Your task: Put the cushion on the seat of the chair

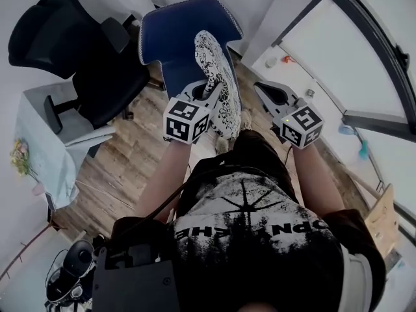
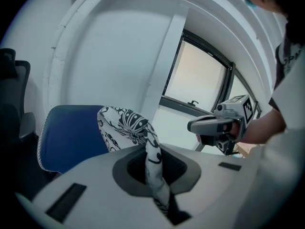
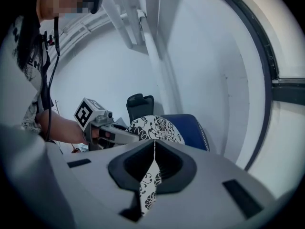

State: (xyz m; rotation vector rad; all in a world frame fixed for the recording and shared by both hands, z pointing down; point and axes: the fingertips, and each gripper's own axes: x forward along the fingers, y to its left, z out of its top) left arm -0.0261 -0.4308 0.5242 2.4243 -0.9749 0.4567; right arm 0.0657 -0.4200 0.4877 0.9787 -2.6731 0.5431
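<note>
The cushion (image 1: 218,77) is white with a black flower pattern. It hangs on edge in front of the blue chair (image 1: 172,38), over its seat. My left gripper (image 1: 207,86) is shut on the cushion's near edge; in the left gripper view the fabric (image 2: 152,161) runs up out of the jaws of that gripper (image 2: 155,173) towards the chair (image 2: 71,137). In the right gripper view my right gripper (image 3: 151,175) is shut on a thin strip of the same patterned cloth (image 3: 148,190). In the head view that gripper (image 1: 260,88) sits just right of the cushion.
A black office chair (image 1: 78,51) stands left of the blue one. A small table with a pale cloth (image 1: 45,142) is at the left over the wooden floor (image 1: 130,168). A white window ledge (image 1: 312,64) runs along the right.
</note>
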